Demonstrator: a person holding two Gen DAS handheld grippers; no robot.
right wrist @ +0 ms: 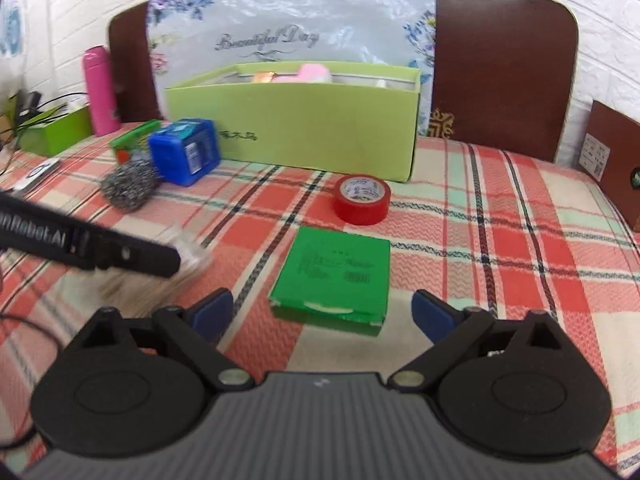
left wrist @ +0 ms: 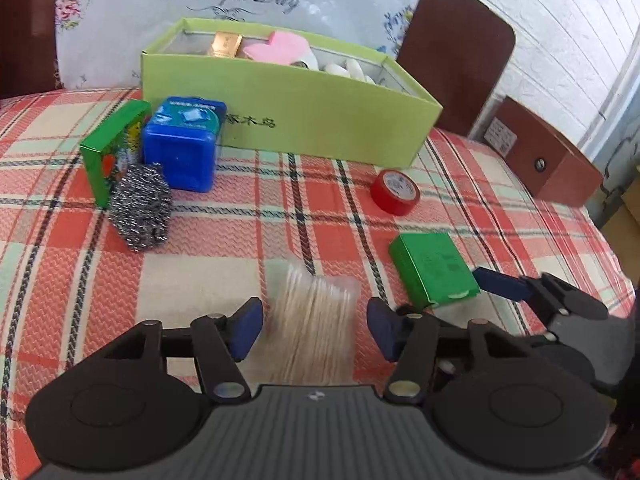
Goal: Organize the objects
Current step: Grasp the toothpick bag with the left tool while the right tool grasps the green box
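A clear bag of cotton swabs lies on the plaid bed cover between the open fingers of my left gripper; the pads do not touch it. It shows blurred in the right wrist view behind the left gripper's arm. A flat green box lies just ahead of my open, empty right gripper; it also shows in the left wrist view, with the right gripper beside it. A light green open box holding several items stands at the back.
A red tape roll, a blue box, a steel scourer and a tilted green carton sit on the cover. A pink bottle stands far left. A brown headboard is behind.
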